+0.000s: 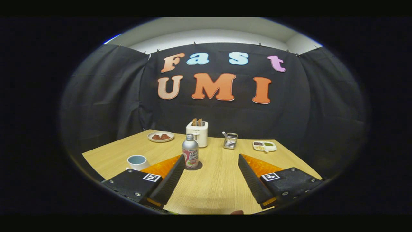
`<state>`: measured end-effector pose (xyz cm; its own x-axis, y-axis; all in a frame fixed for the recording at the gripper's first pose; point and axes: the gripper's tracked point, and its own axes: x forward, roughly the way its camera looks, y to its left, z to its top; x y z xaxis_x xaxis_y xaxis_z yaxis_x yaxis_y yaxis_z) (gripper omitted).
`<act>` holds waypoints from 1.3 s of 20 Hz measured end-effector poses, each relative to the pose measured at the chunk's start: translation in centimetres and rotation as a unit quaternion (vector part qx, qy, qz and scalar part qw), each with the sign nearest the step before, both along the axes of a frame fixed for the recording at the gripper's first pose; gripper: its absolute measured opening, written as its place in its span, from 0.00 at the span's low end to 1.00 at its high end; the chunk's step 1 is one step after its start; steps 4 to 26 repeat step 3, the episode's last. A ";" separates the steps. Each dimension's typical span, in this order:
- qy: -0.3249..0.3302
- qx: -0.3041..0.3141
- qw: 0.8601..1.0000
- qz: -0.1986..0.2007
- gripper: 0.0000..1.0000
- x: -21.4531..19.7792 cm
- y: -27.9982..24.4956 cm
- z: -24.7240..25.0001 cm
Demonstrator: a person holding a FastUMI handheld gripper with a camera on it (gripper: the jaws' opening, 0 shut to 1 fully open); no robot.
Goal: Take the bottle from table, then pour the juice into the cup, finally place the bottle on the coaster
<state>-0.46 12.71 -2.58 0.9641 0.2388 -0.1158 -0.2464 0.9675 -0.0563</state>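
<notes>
The juice bottle [190, 152] stood upright on a dark coaster-like disc, cup [136, 161] left of it; gripper [211, 167] jaws spread wide, holding nothing

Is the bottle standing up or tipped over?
Upright: the bottle stands cap-up on the table, just ahead of the open gripper.

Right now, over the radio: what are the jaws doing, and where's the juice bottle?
Gripper open, jaws wide, holding nothing. Bottle upright on a dark coaster, just ahead of the left finger. Cup left of it. Toaster stands behind the bottle, no blockage.
</notes>
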 end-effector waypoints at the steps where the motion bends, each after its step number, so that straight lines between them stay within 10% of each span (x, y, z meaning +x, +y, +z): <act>1: -0.004 0.004 1.000 -0.005 0.98 -0.5 -0.6 0.3; 26: -0.015 0.009 1.000 -0.015 0.98 -1.2 -1.7 0.9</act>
